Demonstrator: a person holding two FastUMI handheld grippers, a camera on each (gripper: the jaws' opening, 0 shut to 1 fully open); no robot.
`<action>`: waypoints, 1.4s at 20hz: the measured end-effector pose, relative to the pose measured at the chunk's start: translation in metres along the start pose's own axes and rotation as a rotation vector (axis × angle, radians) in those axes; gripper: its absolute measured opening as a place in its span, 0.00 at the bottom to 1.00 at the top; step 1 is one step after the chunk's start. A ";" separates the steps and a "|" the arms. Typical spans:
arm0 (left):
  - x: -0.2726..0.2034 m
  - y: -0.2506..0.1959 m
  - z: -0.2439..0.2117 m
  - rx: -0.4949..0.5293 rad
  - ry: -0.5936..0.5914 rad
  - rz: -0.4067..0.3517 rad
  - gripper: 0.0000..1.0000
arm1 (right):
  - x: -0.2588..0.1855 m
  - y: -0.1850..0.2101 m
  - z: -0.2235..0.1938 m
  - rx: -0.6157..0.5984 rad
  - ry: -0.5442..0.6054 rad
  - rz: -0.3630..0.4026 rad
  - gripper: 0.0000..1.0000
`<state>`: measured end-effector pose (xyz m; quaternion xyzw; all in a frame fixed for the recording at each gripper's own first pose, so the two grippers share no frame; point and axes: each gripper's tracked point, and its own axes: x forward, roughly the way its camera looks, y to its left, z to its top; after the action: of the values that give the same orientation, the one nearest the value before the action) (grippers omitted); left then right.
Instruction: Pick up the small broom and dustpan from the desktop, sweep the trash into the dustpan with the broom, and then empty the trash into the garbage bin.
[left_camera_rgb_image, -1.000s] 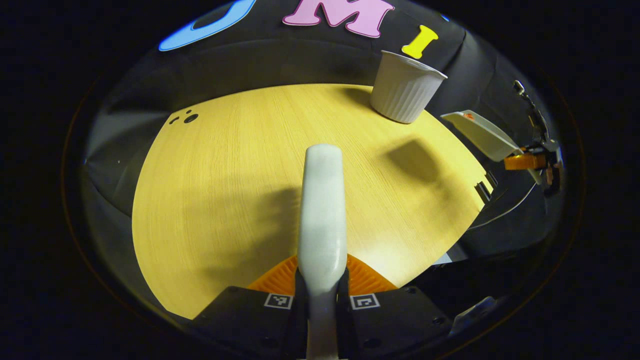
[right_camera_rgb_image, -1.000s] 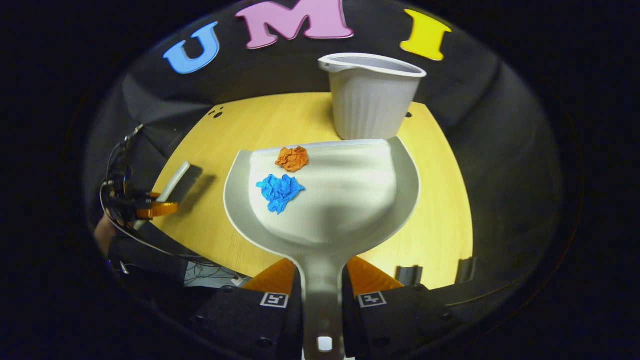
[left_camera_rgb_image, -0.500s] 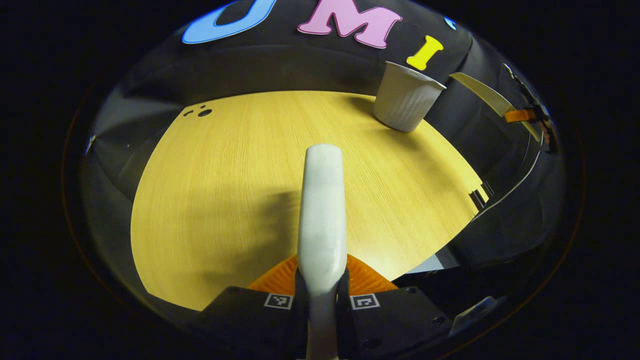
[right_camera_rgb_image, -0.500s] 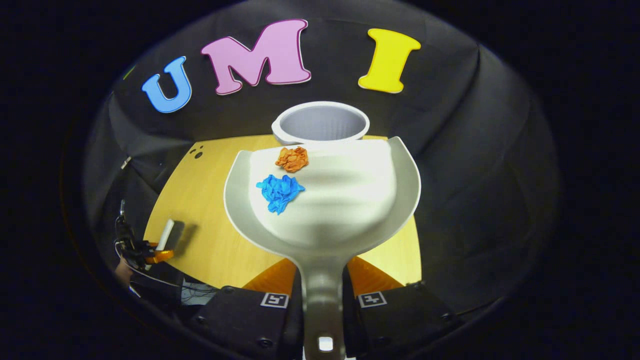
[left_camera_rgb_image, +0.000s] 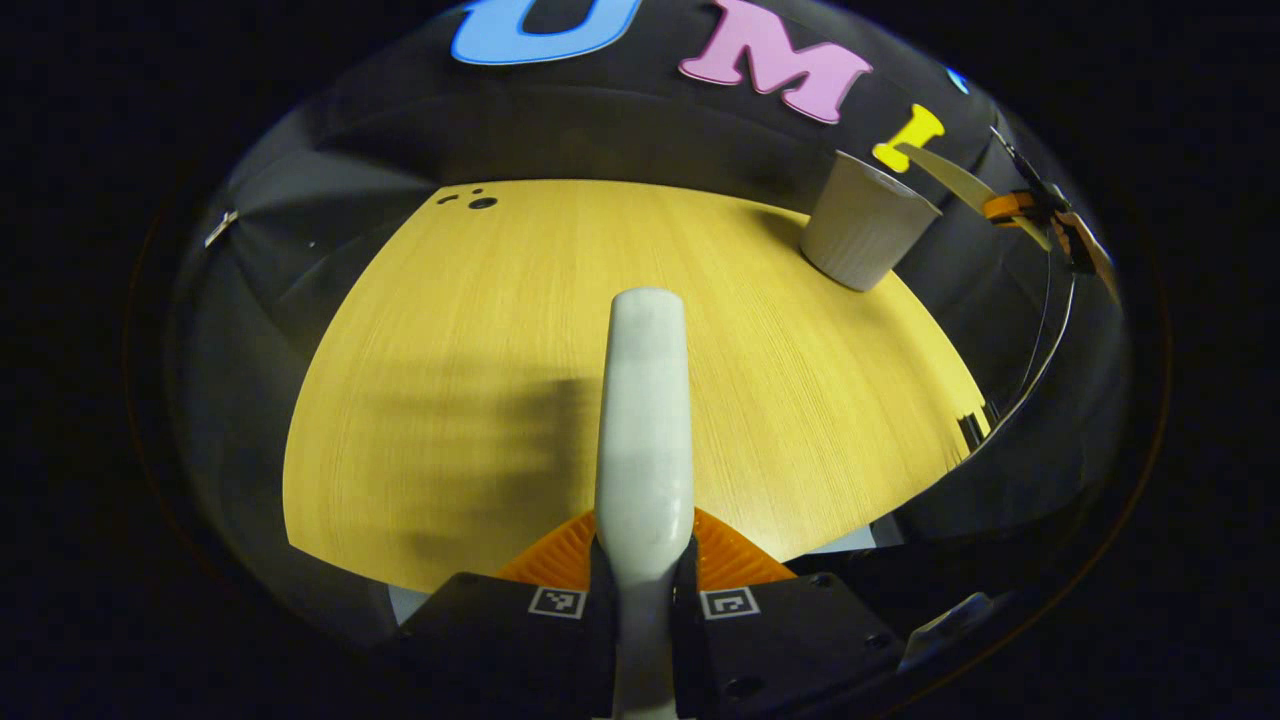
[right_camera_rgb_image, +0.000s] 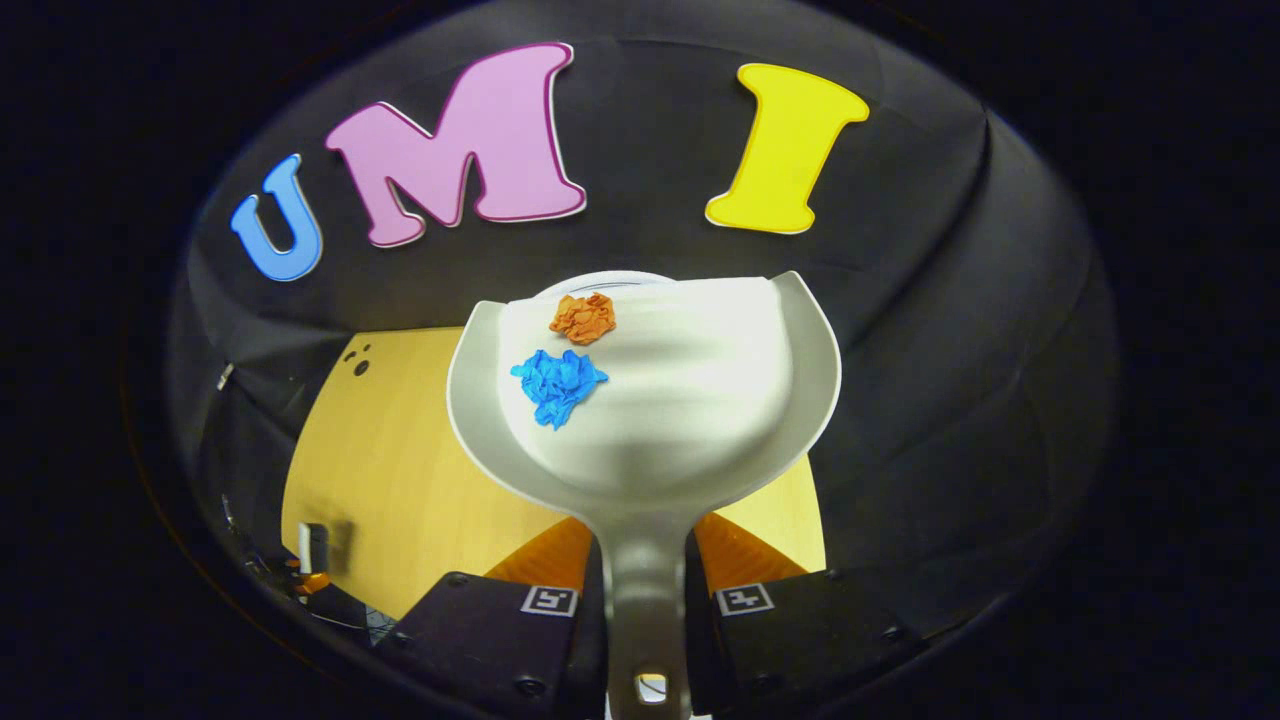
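Low in the right gripper view, clamps the right hand-held gripper (right_camera_rgb_image: 645, 590) on the handle of the dustpan (right_camera_rgb_image: 690, 400), both fingers pressing. Carries an orange paper wad (right_camera_rgb_image: 583, 317) and a blue paper wad (right_camera_rgb_image: 557, 383) near the pan's front lip, left of centre. Now covers nearly all of the garbage bin (right_camera_rgb_image: 600, 283), leaving a sliver of rim at the pan's upper edge where a full open mouth showed half a second ago. Suggests the pan has arrived over the bin and only needs tipping; emptying not yet done.

At lower centre of the left gripper view, grips the small broom (left_camera_rgb_image: 645, 400) by its handle in the left hand-held gripper (left_camera_rgb_image: 643, 590), above the surface (left_camera_rgb_image: 480, 350), well apart from the bin at upper right.

Hides the bristles behind the fingers. Leaves unclear whether the pan's lip truly overhangs the bin's mouth.
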<state>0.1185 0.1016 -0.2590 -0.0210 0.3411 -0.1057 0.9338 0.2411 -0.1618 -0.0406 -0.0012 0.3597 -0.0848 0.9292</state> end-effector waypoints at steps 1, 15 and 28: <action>-0.001 0.005 0.000 -0.010 -0.004 0.013 0.25 | 0.010 -0.002 0.006 -0.022 -0.004 -0.022 0.35; 0.004 0.041 0.041 -0.109 -0.027 0.067 0.28 | 0.069 -0.041 0.029 -0.377 -0.074 -0.395 0.35; 0.007 0.030 0.072 -0.084 0.005 0.049 0.29 | 0.047 -0.029 0.059 -0.832 -0.231 -0.702 0.35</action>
<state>0.1757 0.1271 -0.2116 -0.0517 0.3479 -0.0686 0.9336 0.3096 -0.2009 -0.0264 -0.4973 0.2368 -0.2395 0.7995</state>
